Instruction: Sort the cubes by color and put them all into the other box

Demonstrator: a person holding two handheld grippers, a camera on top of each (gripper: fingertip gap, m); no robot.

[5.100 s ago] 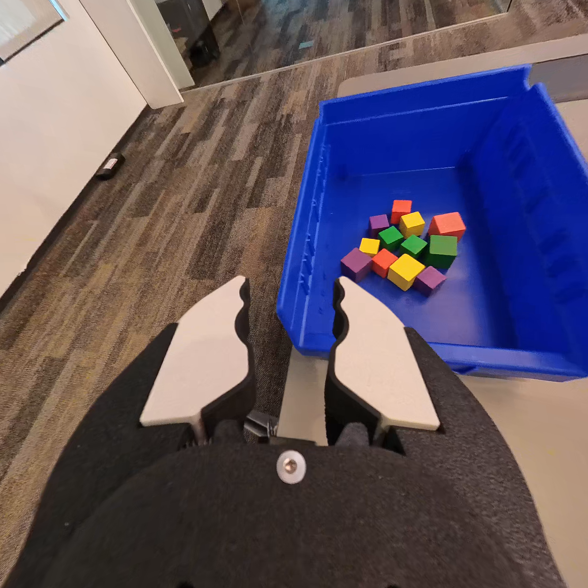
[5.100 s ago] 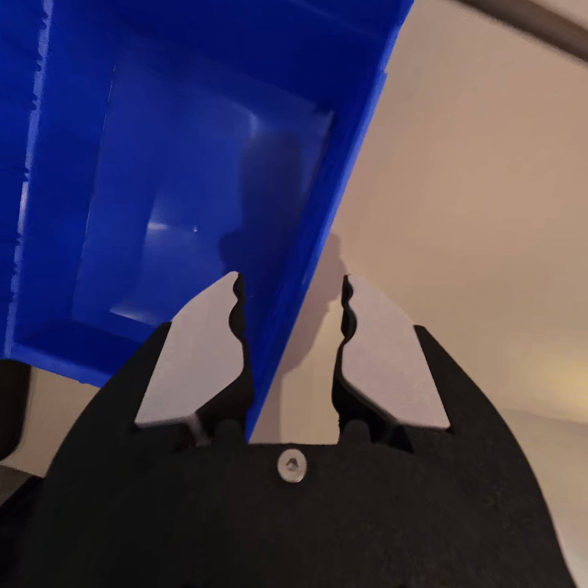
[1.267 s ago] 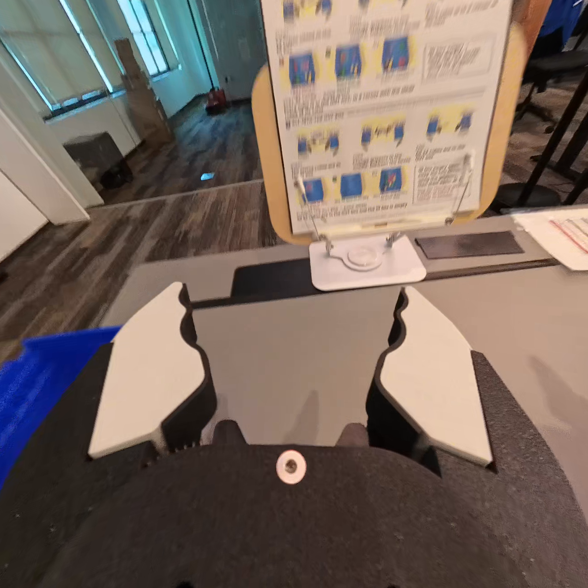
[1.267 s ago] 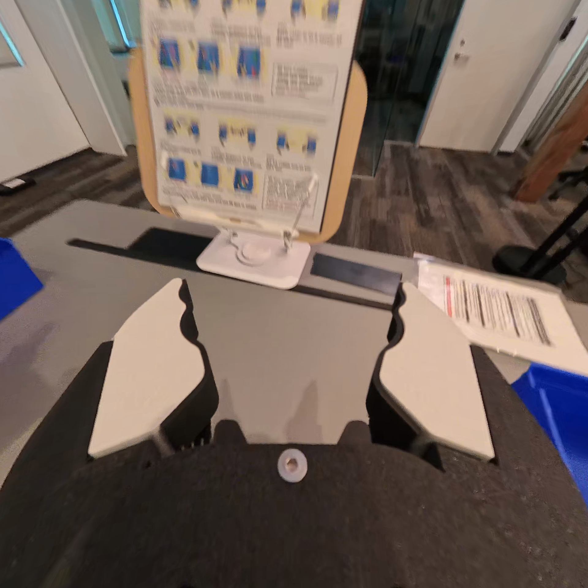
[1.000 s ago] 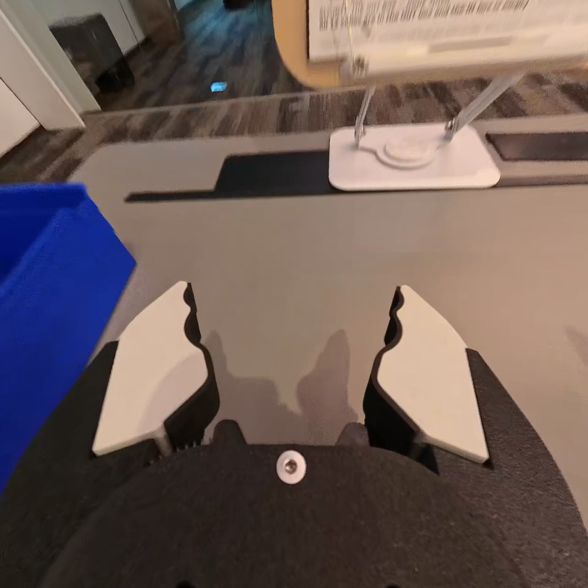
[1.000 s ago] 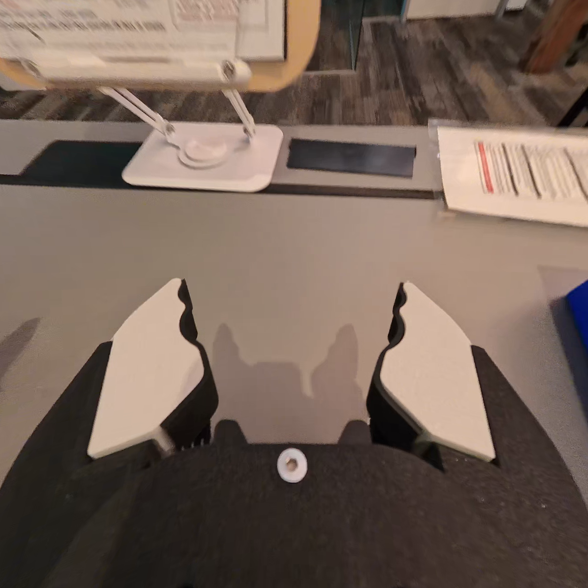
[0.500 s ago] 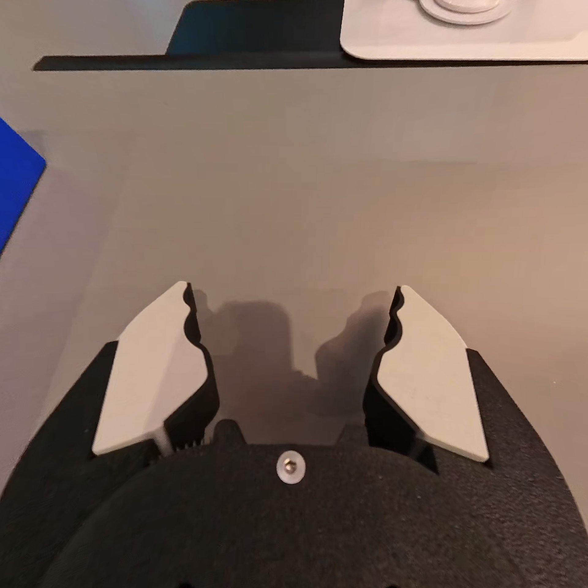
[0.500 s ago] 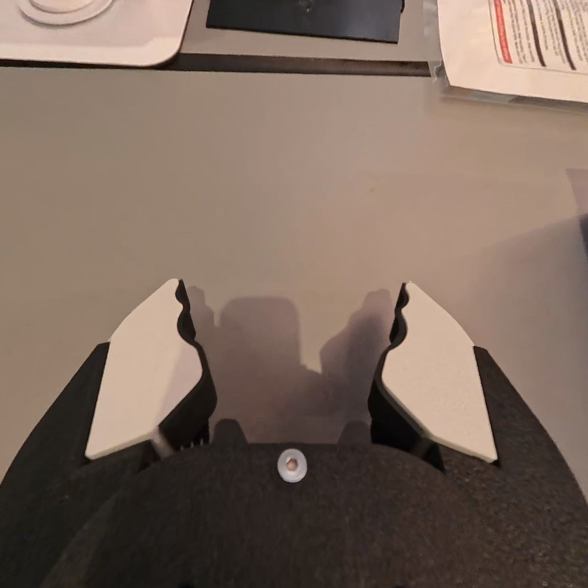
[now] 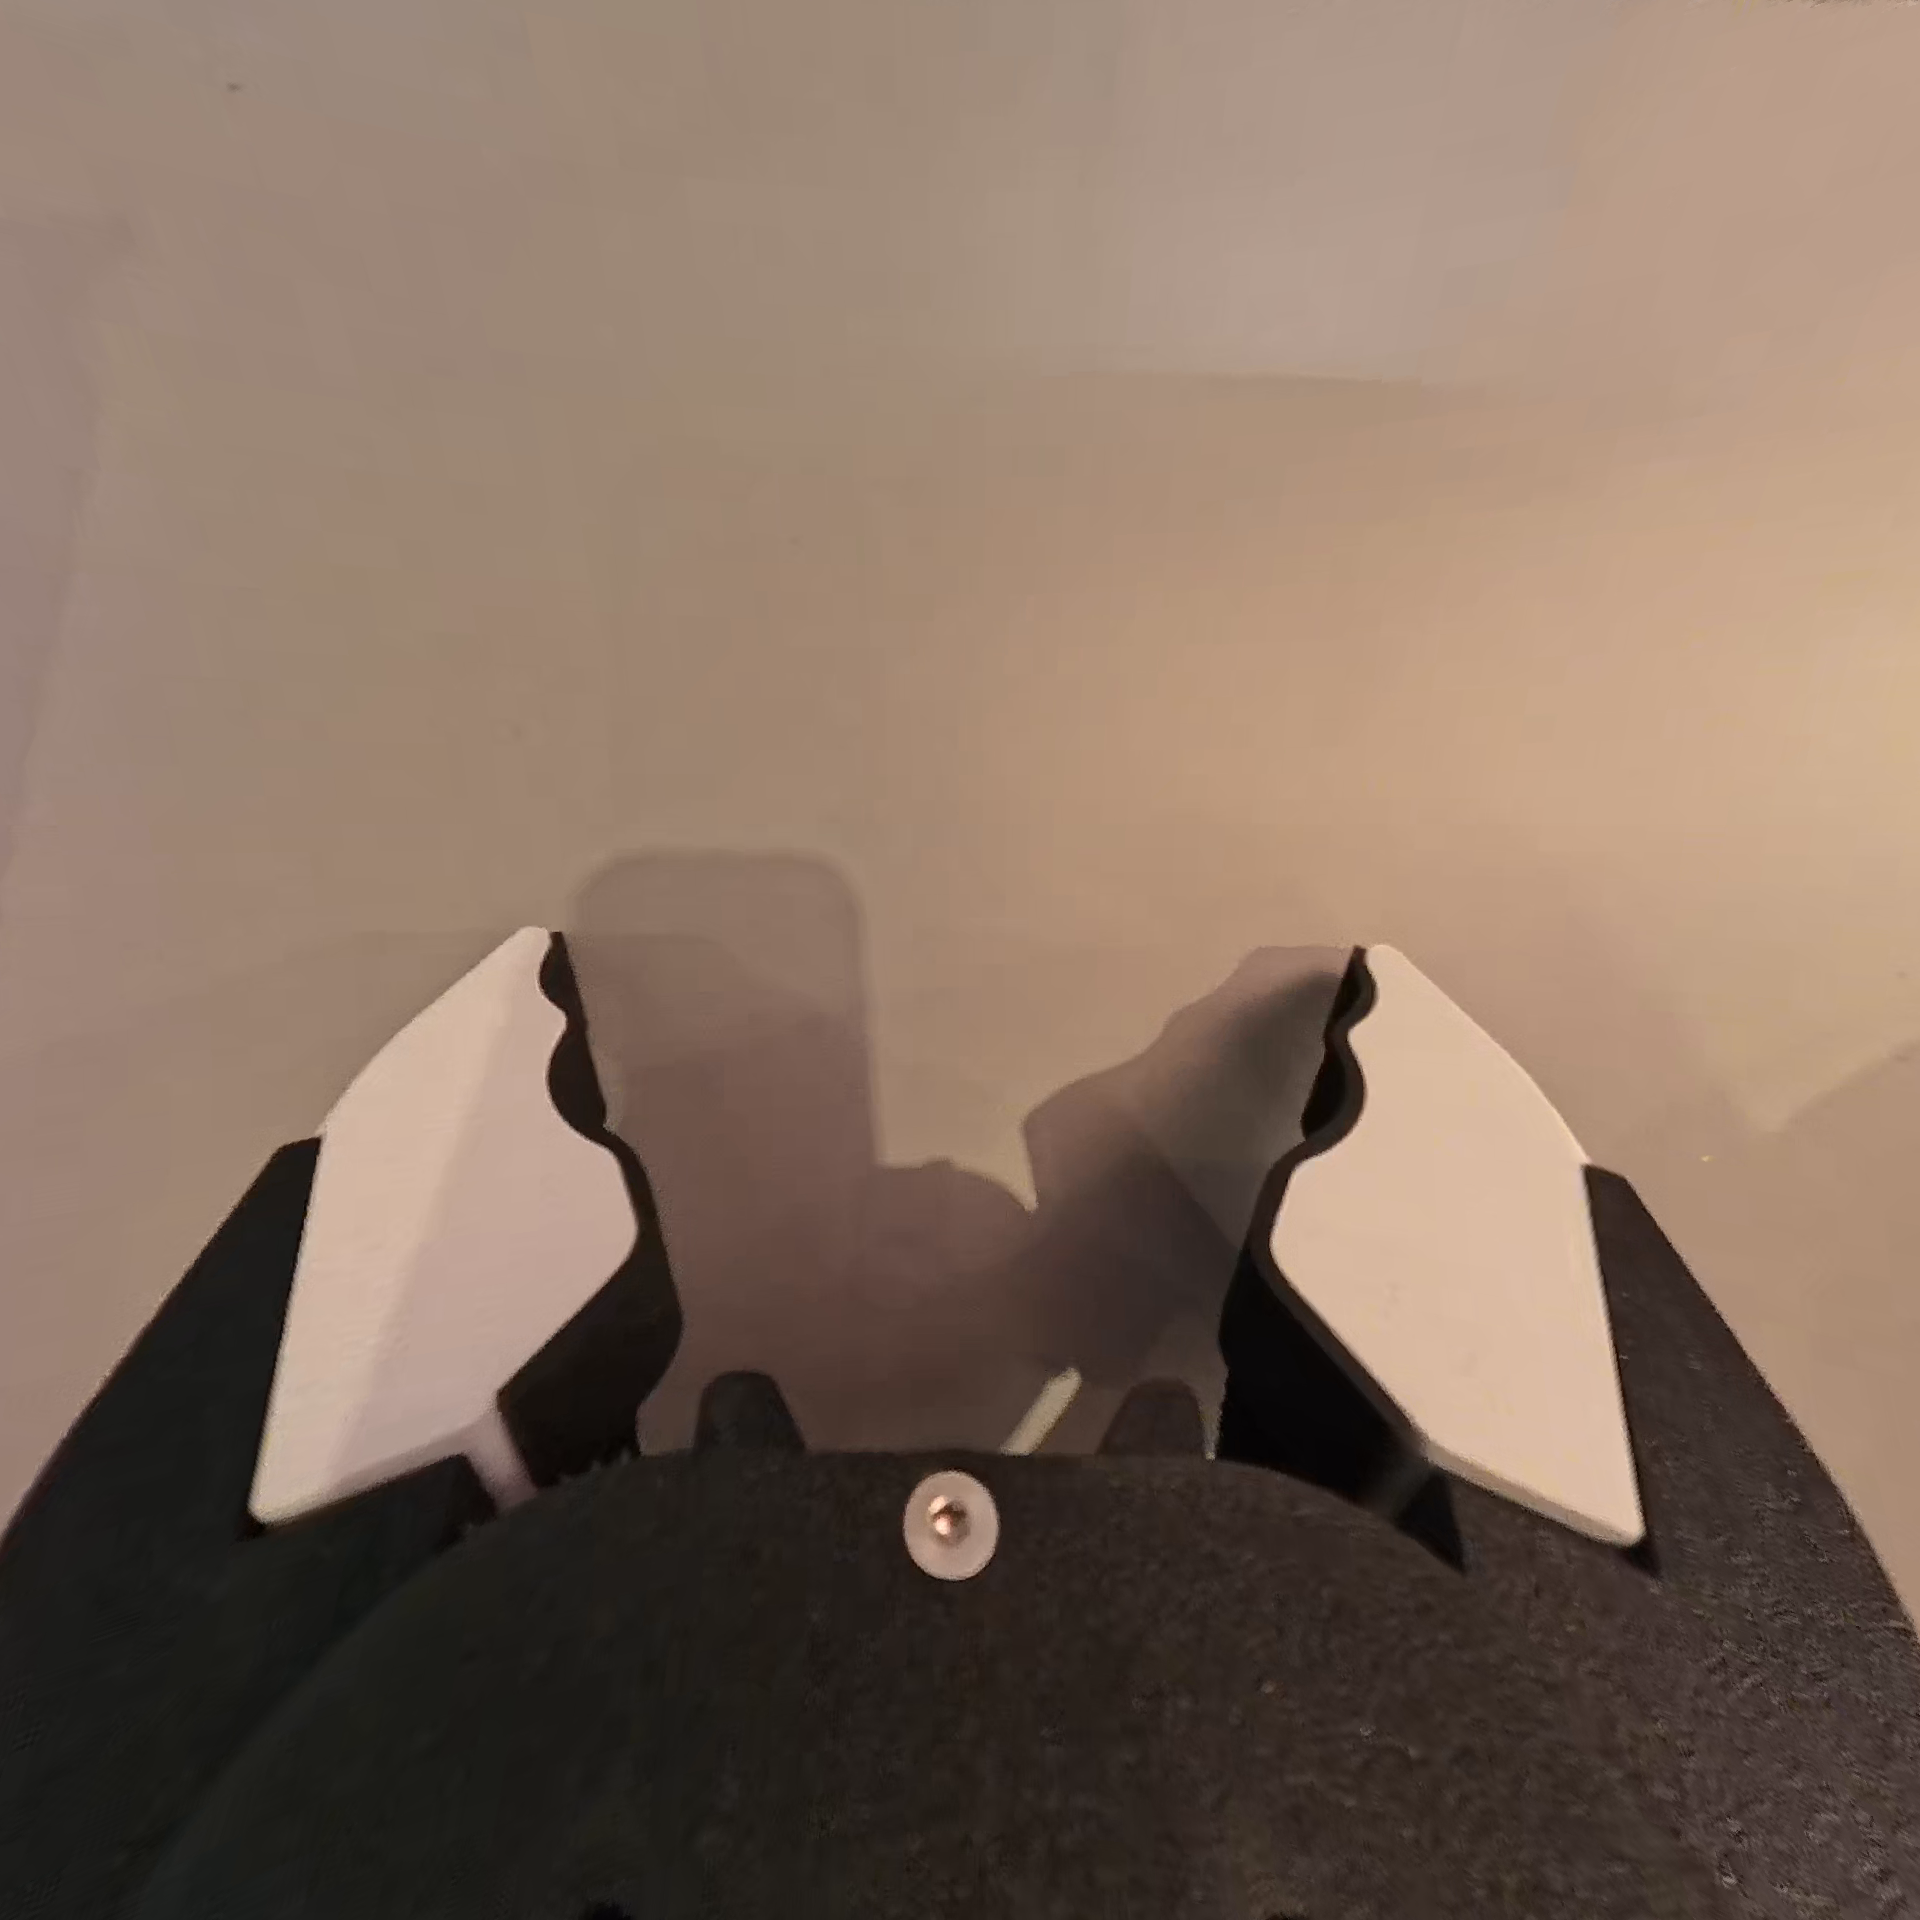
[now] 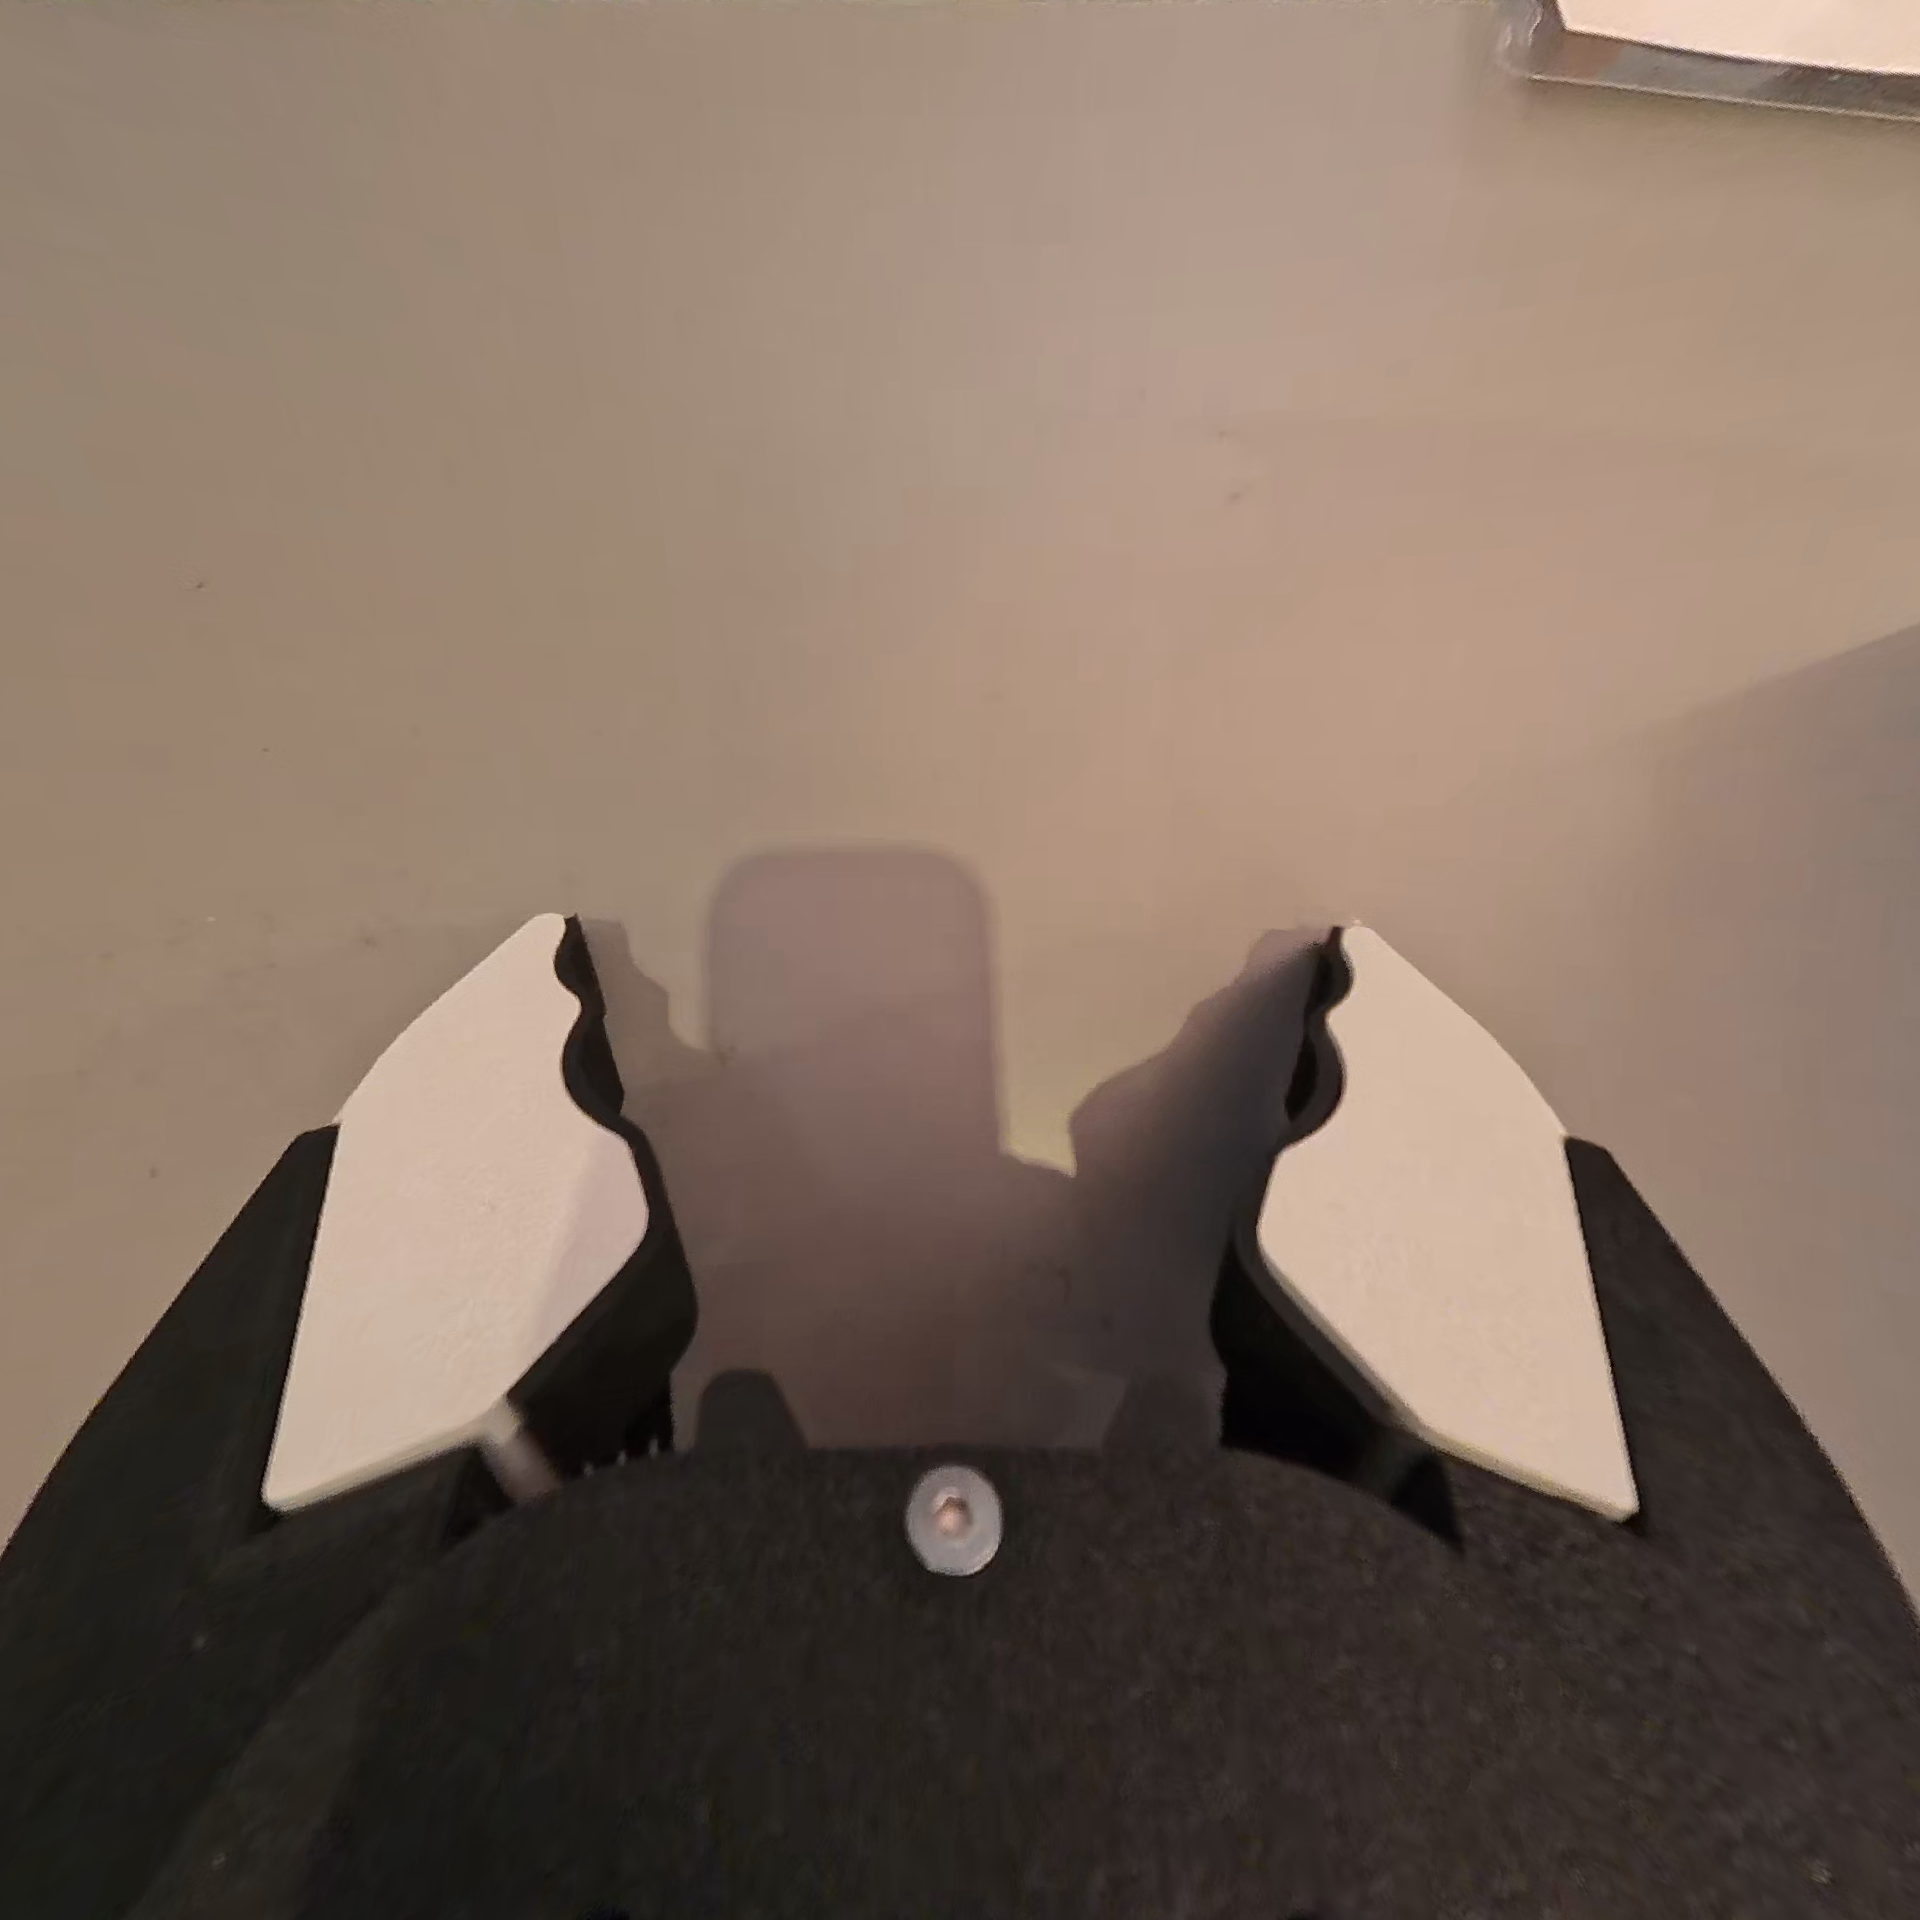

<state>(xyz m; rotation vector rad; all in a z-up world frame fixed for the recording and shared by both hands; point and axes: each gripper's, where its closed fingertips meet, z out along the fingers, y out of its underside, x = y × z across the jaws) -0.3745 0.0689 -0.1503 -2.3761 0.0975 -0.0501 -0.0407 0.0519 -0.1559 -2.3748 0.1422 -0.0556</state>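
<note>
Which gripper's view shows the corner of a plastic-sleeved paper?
The right gripper: the sleeved paper sits top right. The left gripper sees only bare table.

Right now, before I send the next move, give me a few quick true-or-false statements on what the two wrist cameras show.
1. The left gripper is open with nothing between its fingers. True.
2. The right gripper is shut on a cube. False: it is open and empty.
3. A blue box fills the left wrist view. False: only the bare grey table shows there.
4. A sheet of paper lies at the top right edge of the right wrist view. True.
5. Coloured cubes lie on the table ahead of the right gripper. False: no cube shows in either view.
</note>
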